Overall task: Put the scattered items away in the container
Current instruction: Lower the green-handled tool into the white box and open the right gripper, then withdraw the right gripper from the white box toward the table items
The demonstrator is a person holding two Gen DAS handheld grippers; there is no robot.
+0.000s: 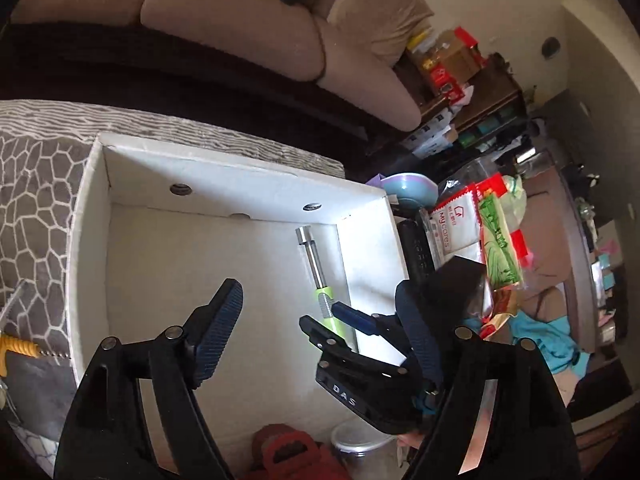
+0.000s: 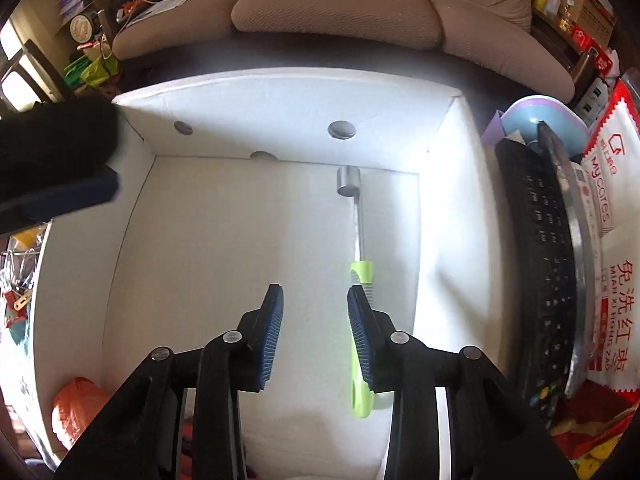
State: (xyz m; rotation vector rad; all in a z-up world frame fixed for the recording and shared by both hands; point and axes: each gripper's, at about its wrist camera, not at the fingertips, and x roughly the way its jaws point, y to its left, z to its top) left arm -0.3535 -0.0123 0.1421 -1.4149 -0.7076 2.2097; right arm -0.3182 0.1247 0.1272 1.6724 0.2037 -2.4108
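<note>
Here, both grippers' fingers stand apart and empty above the white box (image 2: pixel 280 92) — remote (image 2: pixel 540 280) beside it.

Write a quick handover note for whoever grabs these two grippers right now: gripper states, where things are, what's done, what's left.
Left gripper: open, empty, above the white box.
Right gripper: open, inside the box, nothing between its pads.
Green-handled tool: lying on the box floor by the right wall, beside the right gripper's finger; already in.
Left outside: the black remote against the box's right wall, and the orange-handled tool on the patterned cloth to the box's left.
</note>
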